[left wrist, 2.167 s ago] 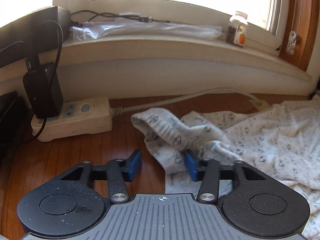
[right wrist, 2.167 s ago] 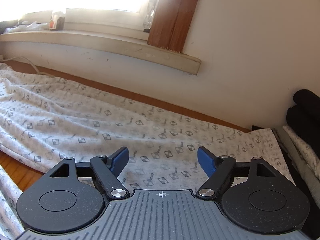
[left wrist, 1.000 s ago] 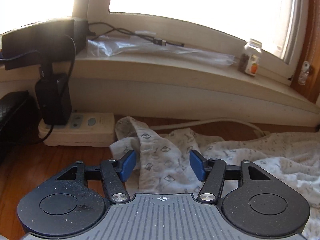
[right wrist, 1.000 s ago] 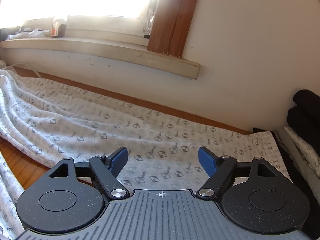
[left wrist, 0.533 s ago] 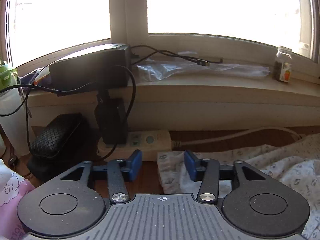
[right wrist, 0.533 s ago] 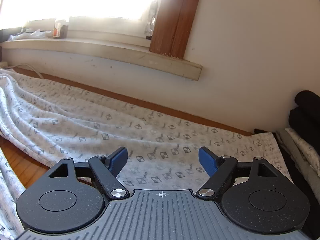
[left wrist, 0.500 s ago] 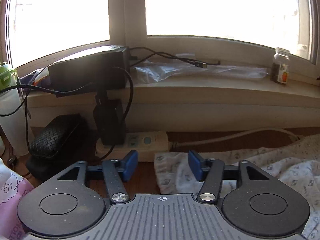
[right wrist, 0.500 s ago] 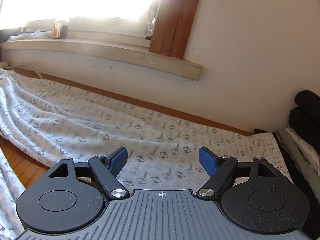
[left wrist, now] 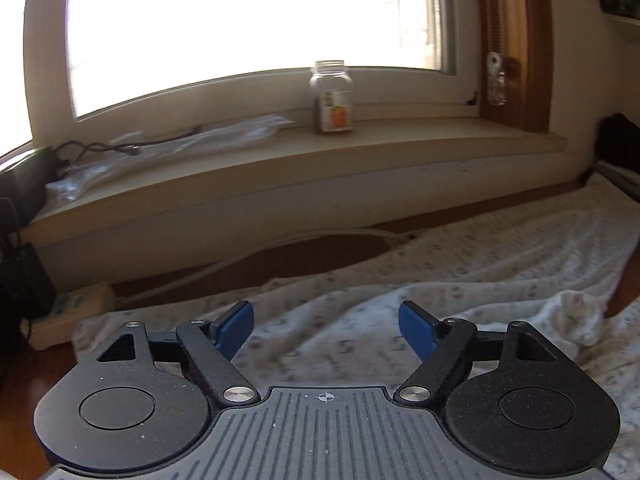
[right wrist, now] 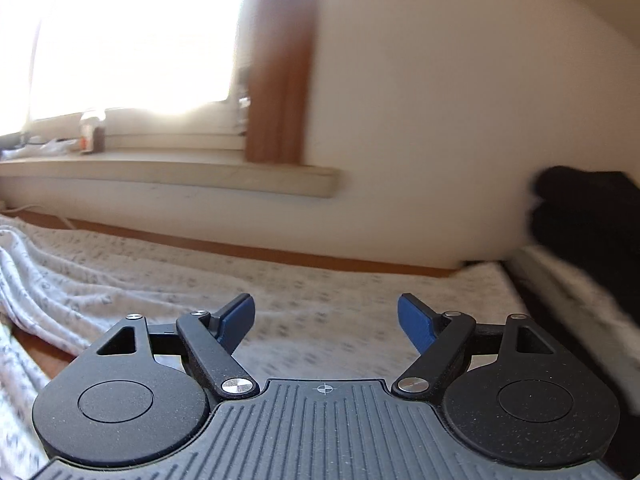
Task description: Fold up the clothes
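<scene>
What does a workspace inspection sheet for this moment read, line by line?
Surface: wooden floor, mostly covered by cloth.
Job's things: white patterned garment spread out, wrinkled, blurred.
Clutter: jar and clear plastic bag on the windowsill; dark folded clothes by the wall.
Grippers: left gripper opening, nothing pinched; right gripper open, empty.
Cables: power strip with white cord; black cable on the sill.
Surroundings: bright window, plain wall.
</scene>
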